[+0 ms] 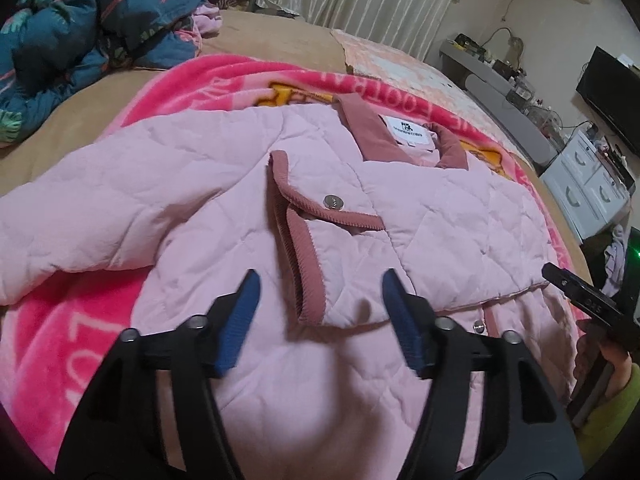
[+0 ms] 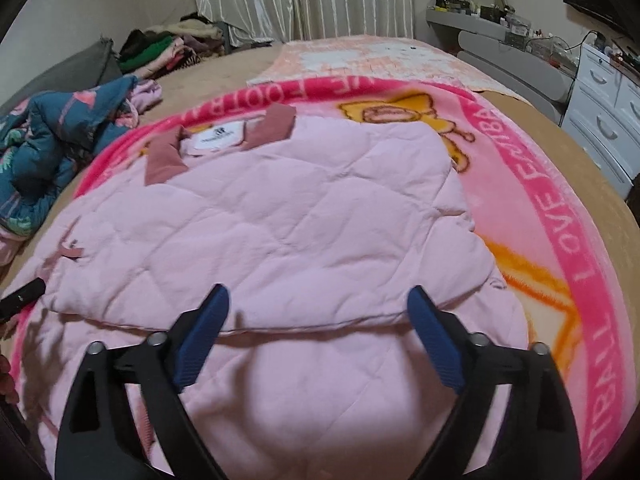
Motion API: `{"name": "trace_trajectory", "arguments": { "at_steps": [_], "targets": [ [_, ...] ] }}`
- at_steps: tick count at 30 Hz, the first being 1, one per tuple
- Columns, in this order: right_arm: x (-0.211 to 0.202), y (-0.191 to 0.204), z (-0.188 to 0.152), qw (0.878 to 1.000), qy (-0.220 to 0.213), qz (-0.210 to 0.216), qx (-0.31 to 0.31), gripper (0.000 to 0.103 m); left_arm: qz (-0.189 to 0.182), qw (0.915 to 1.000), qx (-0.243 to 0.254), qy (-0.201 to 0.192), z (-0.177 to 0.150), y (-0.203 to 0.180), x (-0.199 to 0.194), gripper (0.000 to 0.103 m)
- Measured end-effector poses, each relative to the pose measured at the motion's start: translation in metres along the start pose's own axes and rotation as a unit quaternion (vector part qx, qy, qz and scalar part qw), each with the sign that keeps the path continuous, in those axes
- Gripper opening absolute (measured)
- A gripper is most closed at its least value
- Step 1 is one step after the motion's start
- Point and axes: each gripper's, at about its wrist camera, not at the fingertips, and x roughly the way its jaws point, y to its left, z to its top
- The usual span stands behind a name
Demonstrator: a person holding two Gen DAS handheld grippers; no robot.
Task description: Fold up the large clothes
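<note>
A pale pink quilted jacket (image 1: pixel 208 216) with a dusty-rose corduroy collar (image 1: pixel 360 128) and a white neck label lies on a bright pink fleece blanket (image 1: pixel 76 320). One sleeve spreads to the left, and a rose-trimmed flap with a snap lies folded across the middle. My left gripper (image 1: pixel 320 280) hovers open over the jacket's lower front, nothing between its blue pads. In the right wrist view the jacket (image 2: pixel 280 216) shows a panel folded across its body. My right gripper (image 2: pixel 318 294) stands wide open above that fold's lower edge, holding nothing. The right gripper's black tip (image 1: pixel 576 292) shows at the left view's right edge.
The tan bed (image 2: pixel 532 128) carries a crumpled blue floral quilt (image 1: pixel 72 36) at far left and a peach blanket (image 2: pixel 360 60) beyond the pink one. Piled clothes (image 2: pixel 168 48) sit by the curtains. White drawers (image 2: pixel 604 120), a cluttered shelf and a dark screen (image 1: pixel 612 96) stand to the right.
</note>
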Motion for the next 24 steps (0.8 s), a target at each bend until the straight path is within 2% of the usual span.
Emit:
{"name": "trace_trajectory", "arguments": {
  "at_steps": [3, 5, 9, 15, 24],
  "targets": [
    [-0.010, 0.009, 0.000, 1.000, -0.005, 0.010, 0.002, 0.096, 0.003, 1.0000, -0.005, -0.005, -0.001, 0.002, -0.009, 0.075],
    [-0.017, 0.015, 0.001, 1.000, -0.008, 0.017, 0.001, 0.097, 0.010, 0.9999, -0.005, -0.009, -0.002, 0.003, -0.015, 0.094],
    [-0.031, 0.031, 0.002, 0.999, -0.019, 0.029, -0.005, 0.098, 0.034, 0.9990, -0.015, -0.024, -0.002, 0.010, -0.029, 0.094],
    [-0.050, 0.064, 0.005, 0.998, -0.036, 0.052, -0.021, 0.099, 0.058, 0.9970, -0.045, -0.025, -0.003, 0.033, -0.045, 0.094],
    [-0.072, 0.136, 0.014, 0.990, -0.053, 0.105, -0.074, 0.099, 0.114, 0.9884, -0.081, -0.060, -0.001, 0.069, -0.080, 0.094]
  ]
}}
